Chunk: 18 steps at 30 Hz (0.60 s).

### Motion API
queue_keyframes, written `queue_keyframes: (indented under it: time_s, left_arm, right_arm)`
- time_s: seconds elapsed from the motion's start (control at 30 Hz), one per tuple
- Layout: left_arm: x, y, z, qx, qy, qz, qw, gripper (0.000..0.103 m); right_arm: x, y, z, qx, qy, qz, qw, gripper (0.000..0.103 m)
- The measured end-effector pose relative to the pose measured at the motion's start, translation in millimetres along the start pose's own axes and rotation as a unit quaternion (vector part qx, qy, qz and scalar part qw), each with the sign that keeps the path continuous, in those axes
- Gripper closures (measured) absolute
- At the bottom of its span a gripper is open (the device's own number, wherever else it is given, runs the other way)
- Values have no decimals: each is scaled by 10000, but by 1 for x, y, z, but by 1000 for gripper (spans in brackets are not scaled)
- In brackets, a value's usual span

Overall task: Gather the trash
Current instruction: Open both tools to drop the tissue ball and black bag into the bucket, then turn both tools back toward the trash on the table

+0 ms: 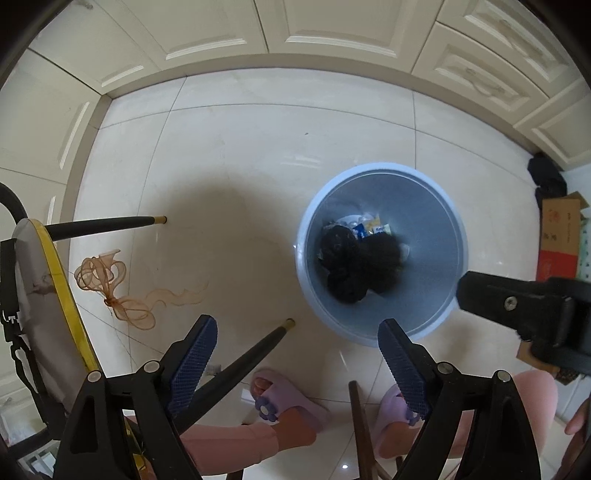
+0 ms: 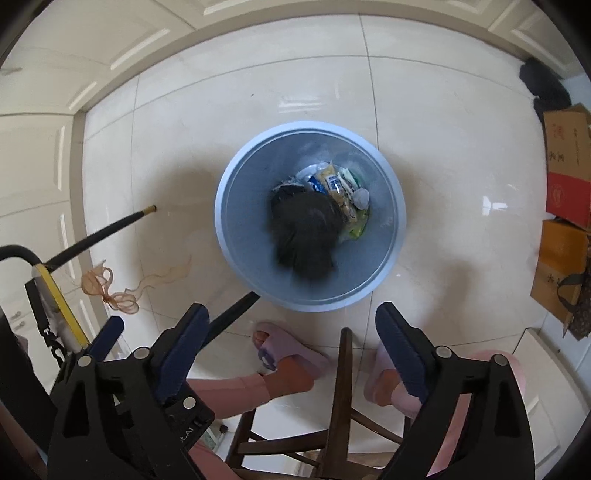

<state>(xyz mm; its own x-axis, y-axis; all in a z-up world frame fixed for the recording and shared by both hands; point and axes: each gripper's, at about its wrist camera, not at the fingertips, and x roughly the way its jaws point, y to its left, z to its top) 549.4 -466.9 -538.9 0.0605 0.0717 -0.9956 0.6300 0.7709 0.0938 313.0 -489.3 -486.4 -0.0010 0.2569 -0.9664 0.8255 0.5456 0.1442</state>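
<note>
Blue plastic formed the round wastebasket that stood on the pale tiled floor, just ahead of the person's feet in lilac slippers. Inside it lay a dark, blurred clump over crumpled wrappers and packets. The right gripper hung above and near the basket with its fingers spread wide and nothing between them. The left gripper pointed down beside it, likewise wide open and empty-handed, its fingers framing a black chair leg with a brass tip. An orange sheer ribbon lay loose on the floor to the left of the basket, well apart from it, close to a chair. Cardboard boxes stood at the right edge, beside the cream cabinet doors.
</note>
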Motion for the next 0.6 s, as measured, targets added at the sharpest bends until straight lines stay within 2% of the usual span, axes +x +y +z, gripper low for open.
queue_keyframes:
  time_s: [0.6]
  left_arm:
    - [-25, 19, -8, -57, 25, -240, 9997, 17]
  right_arm:
    - [-7, -23, -16, 65, -27, -235, 9997, 8]
